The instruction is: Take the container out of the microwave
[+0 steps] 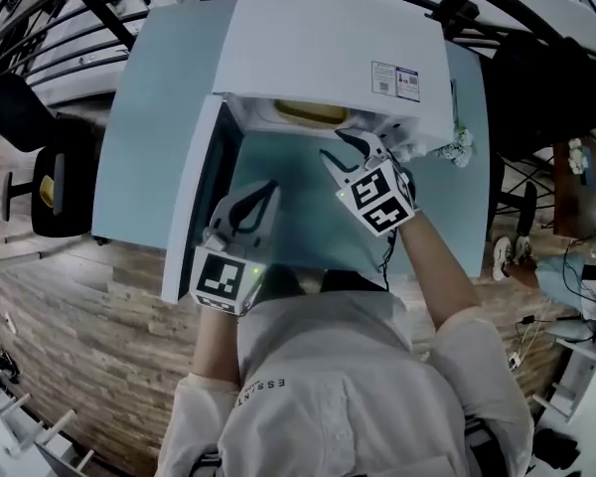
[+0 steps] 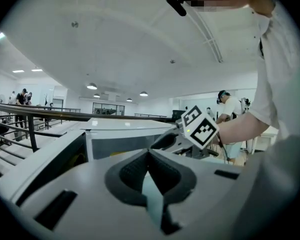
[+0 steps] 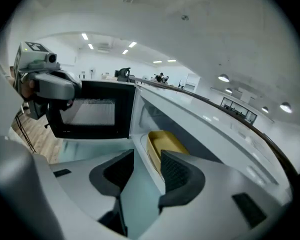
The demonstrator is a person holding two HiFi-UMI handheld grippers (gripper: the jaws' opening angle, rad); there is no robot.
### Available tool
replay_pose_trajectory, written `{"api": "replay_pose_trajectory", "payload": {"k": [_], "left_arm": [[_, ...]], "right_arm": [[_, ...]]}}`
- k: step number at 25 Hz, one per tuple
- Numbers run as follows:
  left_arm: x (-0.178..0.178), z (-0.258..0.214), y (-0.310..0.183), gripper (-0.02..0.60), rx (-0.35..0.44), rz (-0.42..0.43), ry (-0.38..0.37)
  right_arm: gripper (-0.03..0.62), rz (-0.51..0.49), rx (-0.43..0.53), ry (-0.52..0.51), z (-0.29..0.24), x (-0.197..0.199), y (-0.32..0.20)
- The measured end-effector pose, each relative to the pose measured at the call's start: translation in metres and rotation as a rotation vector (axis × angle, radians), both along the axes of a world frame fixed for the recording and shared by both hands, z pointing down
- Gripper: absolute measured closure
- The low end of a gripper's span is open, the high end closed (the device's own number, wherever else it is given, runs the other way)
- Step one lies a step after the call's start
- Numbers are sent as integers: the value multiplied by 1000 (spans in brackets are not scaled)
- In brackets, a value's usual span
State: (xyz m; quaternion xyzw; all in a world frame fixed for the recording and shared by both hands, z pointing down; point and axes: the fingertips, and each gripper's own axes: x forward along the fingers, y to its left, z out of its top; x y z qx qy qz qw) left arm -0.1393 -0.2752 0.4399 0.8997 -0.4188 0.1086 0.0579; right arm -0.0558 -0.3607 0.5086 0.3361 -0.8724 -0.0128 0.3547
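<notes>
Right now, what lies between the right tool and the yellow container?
Only bare table and the microwave's sill, before the container; right gripper view shows it.

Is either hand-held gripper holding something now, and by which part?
Nothing is held. The right hand-held gripper is open, short of the yellow container; the left hand-held gripper is shut and empty.

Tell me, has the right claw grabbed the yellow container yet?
No, the right claw is open and empty, short of the yellow container sitting inside the microwave.
</notes>
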Motion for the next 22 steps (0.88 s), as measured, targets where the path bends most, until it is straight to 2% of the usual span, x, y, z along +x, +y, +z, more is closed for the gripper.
{"api": "replay_pose_trajectory", "payload": {"k": [3,7,13,14,17,20,22], "left_arm": [[0,3,-3,588,1,34,1],[-2,3,-5,588,-26,31,33],[-2,8,-3,588,-42,38,48],[-3,10,-3,588,-43,38,44],[-4,17,-2,588,-51,33,32],[-6,19,0,588,-68,19,35],[-5,19,1,588,-62,22,27]], "right_arm": [[416,-32,-28,106,20,-5,-19],[416,-83,-68,223,47,-11,-38],[418,-162,-109,330,74,-23,-56],[424,-177,-99,348,77,-26,-59],[513,-199,-56,382,81,-32,-67],[517,-214,-67,399,87,-35,-67],[550,-222,-57,415,88,-33,-67]]}}
